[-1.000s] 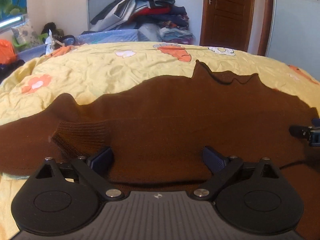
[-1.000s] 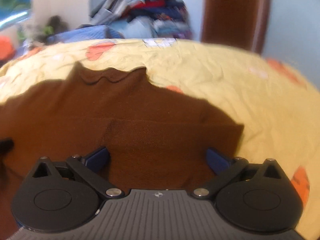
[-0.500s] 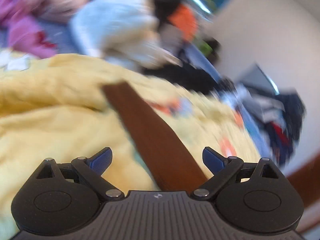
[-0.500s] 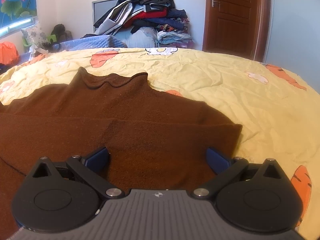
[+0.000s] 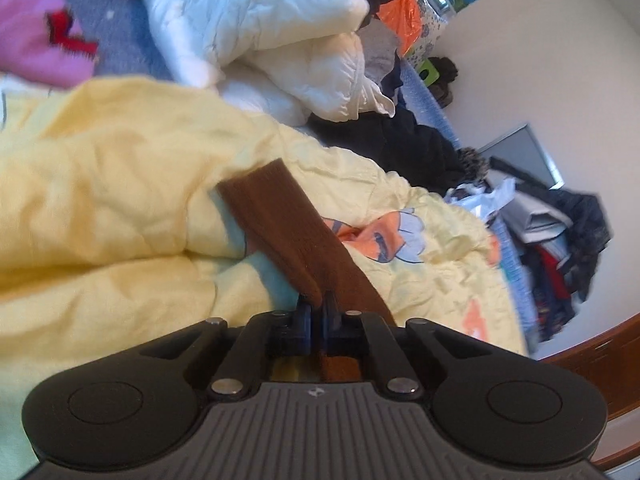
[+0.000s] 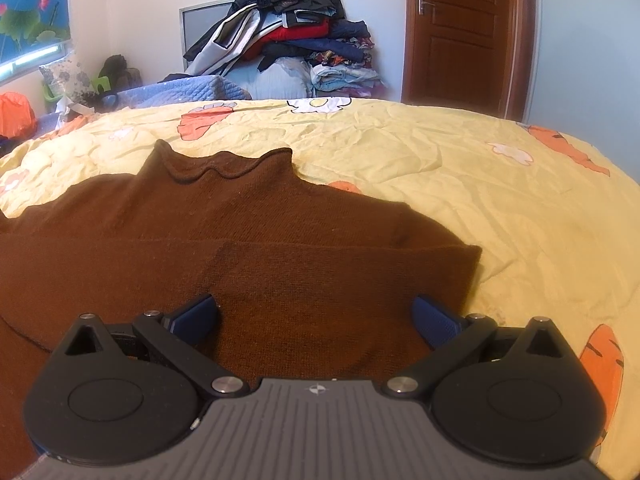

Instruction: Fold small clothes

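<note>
Left tongs (image 5: pixel 316 304) swung aside – now pinching sleeve (image 5: pixel 288 224)

The left gripper (image 5: pixel 316 304) is no longer facing the spread body of the brown sweater (image 6: pixel 240 248); its view is now rolling over sideways, taking in the sweater's sleeve (image 5: pixel 288 232) running up toward 11 o'clock across the yellow quilt (image 5: pixel 104 184), with a white duvet (image 5: pixel 280 40) appearing at 12 o'clock. Its fingers (image 5: pixel 305 312), wide apart a second ago, are now pinching together on the near end of the sleeve. In the right wrist view, the earlier blur is clearing.
</note>
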Demonstrator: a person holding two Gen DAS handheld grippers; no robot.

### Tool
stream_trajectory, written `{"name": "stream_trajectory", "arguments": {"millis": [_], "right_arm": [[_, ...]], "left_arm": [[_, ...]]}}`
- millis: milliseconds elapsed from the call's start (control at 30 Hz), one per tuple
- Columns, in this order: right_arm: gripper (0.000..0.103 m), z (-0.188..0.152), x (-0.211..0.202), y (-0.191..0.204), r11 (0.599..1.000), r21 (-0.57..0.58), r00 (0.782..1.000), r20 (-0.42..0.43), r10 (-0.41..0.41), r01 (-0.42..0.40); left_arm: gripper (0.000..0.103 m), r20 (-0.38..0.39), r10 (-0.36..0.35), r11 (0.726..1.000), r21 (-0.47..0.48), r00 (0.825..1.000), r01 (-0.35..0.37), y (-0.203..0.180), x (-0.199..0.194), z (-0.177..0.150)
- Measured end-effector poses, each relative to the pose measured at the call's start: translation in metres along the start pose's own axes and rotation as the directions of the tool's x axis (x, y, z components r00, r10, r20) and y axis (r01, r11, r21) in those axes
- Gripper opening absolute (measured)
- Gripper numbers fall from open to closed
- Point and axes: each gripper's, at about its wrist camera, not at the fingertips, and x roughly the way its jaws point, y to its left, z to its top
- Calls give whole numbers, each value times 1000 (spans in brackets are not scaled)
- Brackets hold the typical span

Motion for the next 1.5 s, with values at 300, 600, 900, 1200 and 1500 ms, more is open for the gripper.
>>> {"name": "stream_trajectory", "arguments": {"millis": [300, 600, 900, 1200, 1500], "right_arm": [[103, 0, -2, -3, 999, 31, 1000, 12, 17, -17], [103, -2, -8, -22, 986, 144, 996, 56, 77, -84], [103, 2, -12, -24, 979, 174, 994, 35, 101, -105], [94, 13, -19, 15, 849, 373, 864, -192, 466, -375], [45, 18, -23, 42, 894, 260, 868, -253, 428, -365]], "left_arm": [[4, -157, -375, 683, 620, 913, 387, -192, -100, -182], [21, -612, -227, 503, 592, 757, 630, -199, -90, -342], [89, -449, -341, 455, 690, 826, 563, -139, -108, -332], [90, -453, -352, 479, 665, 819, 573, -138, -105, -325], [90, -446, -347, 476, 675, 825, 564, -140, -103, -329]]}}
